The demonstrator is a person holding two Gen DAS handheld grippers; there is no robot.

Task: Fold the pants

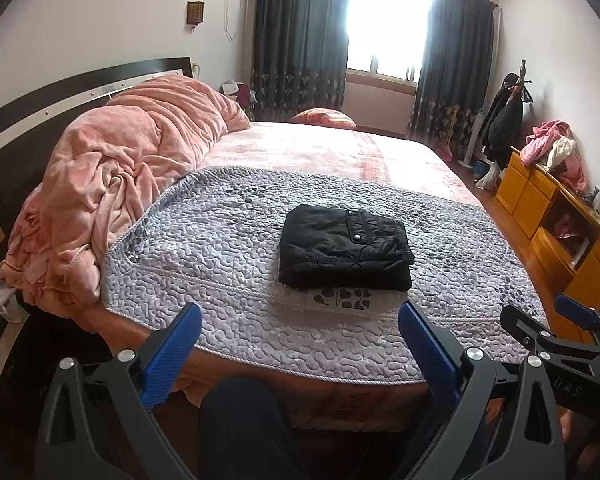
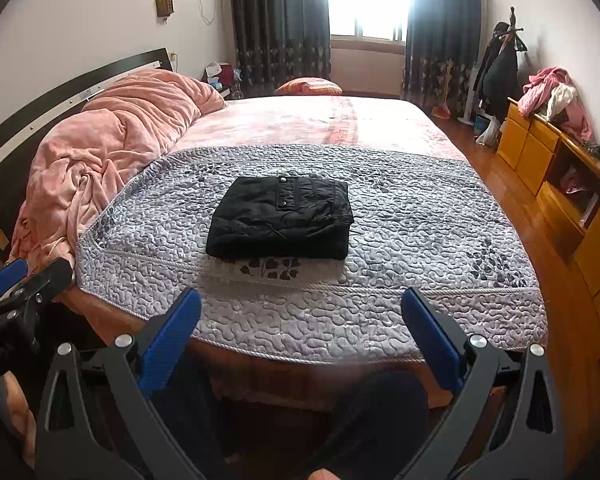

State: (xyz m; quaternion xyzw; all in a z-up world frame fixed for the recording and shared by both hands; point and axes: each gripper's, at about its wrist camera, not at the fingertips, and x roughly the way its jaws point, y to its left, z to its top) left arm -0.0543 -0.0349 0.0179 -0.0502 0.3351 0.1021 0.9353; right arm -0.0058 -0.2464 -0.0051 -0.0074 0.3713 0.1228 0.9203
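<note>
While both spread wide, left gripper point(image 1: 300, 322) and right gripper point(image 2: 300, 308) hold nothing.

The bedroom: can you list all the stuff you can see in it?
folded pants: one, black, middle of grey quilt
quilt: one, grey patterned, foot of bed
blanket: one, pink, heaped by headboard
pillow: one, orange, far edge of bed
curtains: two, dark, beside bright window
cabinet: one, yellow wood, right wall
clothes pile: pink and white, on cabinet
coat rack: one, dark coats, far right corner
left gripper: blue jaws open, empty
right gripper: blue jaws open, empty
</note>
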